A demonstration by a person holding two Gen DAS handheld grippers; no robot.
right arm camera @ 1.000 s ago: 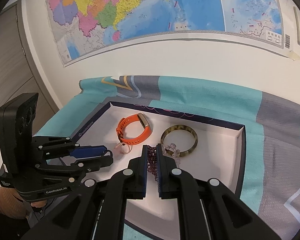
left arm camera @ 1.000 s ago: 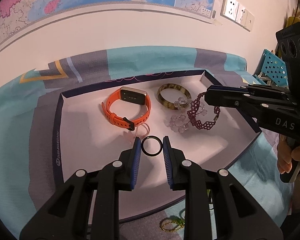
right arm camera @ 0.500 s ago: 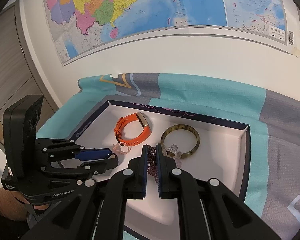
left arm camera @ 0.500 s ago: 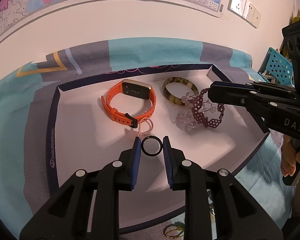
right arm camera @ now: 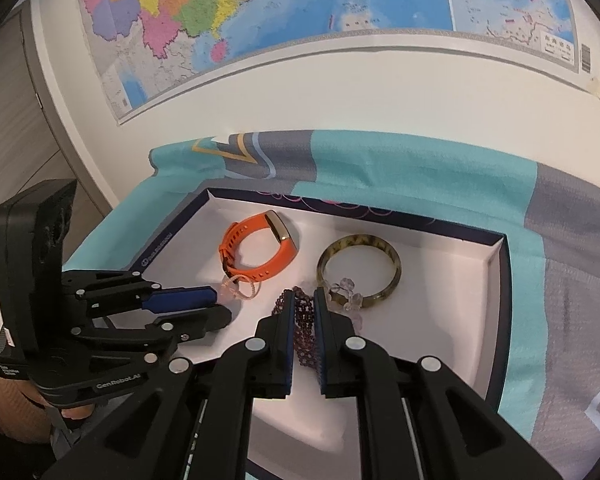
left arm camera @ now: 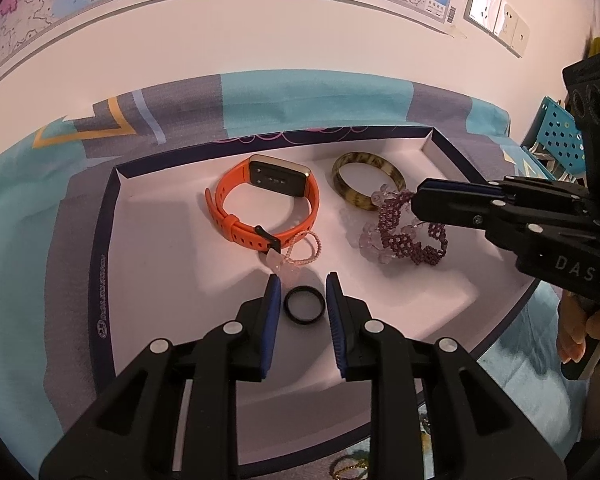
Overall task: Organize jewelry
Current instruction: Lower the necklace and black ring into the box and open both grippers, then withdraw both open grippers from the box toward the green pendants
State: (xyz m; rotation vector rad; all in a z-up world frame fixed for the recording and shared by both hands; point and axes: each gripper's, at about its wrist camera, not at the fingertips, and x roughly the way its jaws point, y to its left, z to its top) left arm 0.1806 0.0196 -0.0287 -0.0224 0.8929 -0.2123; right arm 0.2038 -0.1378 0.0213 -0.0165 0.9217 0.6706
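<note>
A white tray (left arm camera: pixel 168 264) with a dark blue rim holds an orange smart band (left arm camera: pixel 260 208), a tortoiseshell bangle (left arm camera: pixel 366 182), a small pink bead ring (left arm camera: pixel 302 250), a clear crystal bracelet (left arm camera: pixel 370 240) and a purple beaded bracelet (left arm camera: pixel 410 236). A black ring (left arm camera: pixel 303 305) lies on the tray floor between the fingers of my left gripper (left arm camera: pixel 303 292), which is open with gaps on both sides of the ring. My right gripper (right arm camera: pixel 302 312) has its jaws slightly parted around the purple beaded bracelet (right arm camera: pixel 306 320), which rests on the tray (right arm camera: pixel 460 280).
A teal and grey cloth (left arm camera: pixel 300 100) covers the table under the tray. A gold and green chain (left arm camera: pixel 350 468) lies on the cloth in front of the tray. A map hangs on the wall behind. A blue perforated basket (left arm camera: pixel 556 140) stands at far right.
My left gripper opened and the black ring dropped onto the tray floor. My right gripper lowered the purple bracelet onto the tray and its jaws parted slightly.
</note>
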